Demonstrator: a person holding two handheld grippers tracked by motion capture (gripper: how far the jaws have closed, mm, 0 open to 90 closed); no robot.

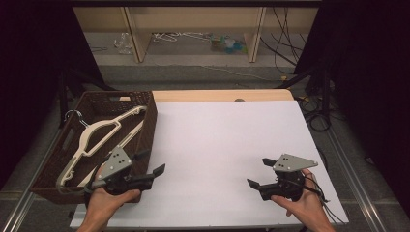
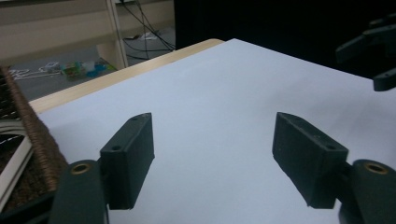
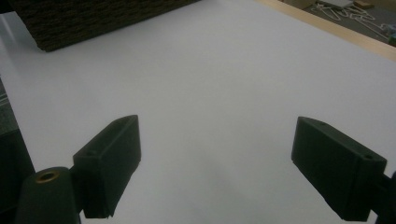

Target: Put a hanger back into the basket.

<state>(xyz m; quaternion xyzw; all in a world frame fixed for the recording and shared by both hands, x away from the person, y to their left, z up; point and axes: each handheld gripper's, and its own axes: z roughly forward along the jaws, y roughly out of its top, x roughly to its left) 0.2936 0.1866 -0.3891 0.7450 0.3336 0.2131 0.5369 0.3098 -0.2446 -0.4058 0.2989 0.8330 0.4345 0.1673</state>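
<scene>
Where hangers [image 1: 99, 135] lie, wicker basket [image 1: 145, 104], white table [image 1: 227, 145]

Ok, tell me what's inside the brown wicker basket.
The wicker basket holds cream hangers with a metal hook, lying flat. The left claw and hand cover its near right corner, so anything there is hidden.

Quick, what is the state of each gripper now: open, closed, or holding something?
Left gripper: open, holding nothing, beside the basket with the hangers.
Right gripper: open, holding nothing, over the white table.
</scene>
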